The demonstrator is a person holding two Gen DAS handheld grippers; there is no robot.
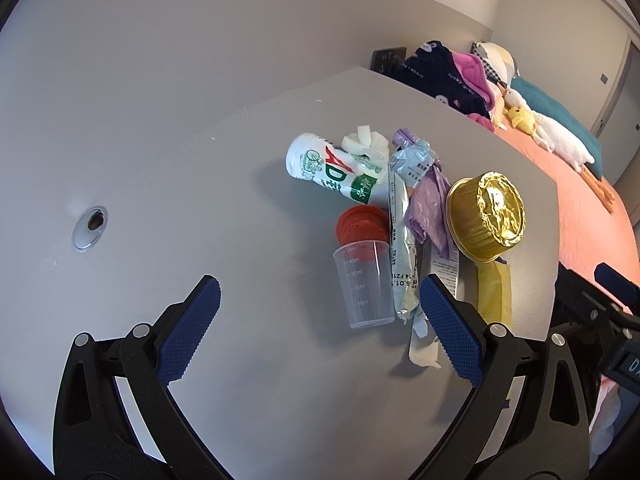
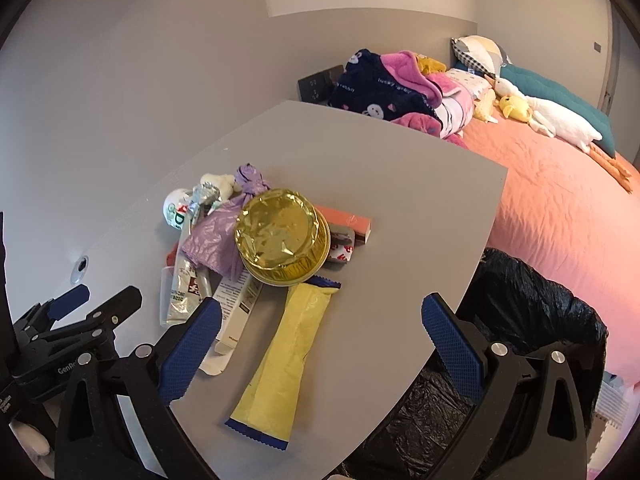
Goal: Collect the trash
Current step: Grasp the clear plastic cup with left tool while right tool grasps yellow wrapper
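Note:
A pile of trash lies on the grey table (image 1: 224, 208): a white bottle (image 1: 328, 168), a clear measuring cup (image 1: 364, 284) lying over a red lid (image 1: 360, 224), a silver wrapper (image 1: 400, 236), a purple bag (image 2: 216, 244), a gold foil bowl (image 2: 282, 236) and a yellow wrapper (image 2: 280, 360). My left gripper (image 1: 320, 328) is open and empty, just short of the cup. My right gripper (image 2: 322, 344) is open and empty, above the yellow wrapper. A bin lined with a black bag (image 2: 520, 320) stands beside the table's right edge.
A small pink box (image 2: 348, 222) and a white carton (image 2: 236, 312) lie in the pile. A metal-ringed hole (image 1: 90, 226) sits in the table at left. A bed (image 2: 560, 208) with clothes and plush toys lies beyond the table.

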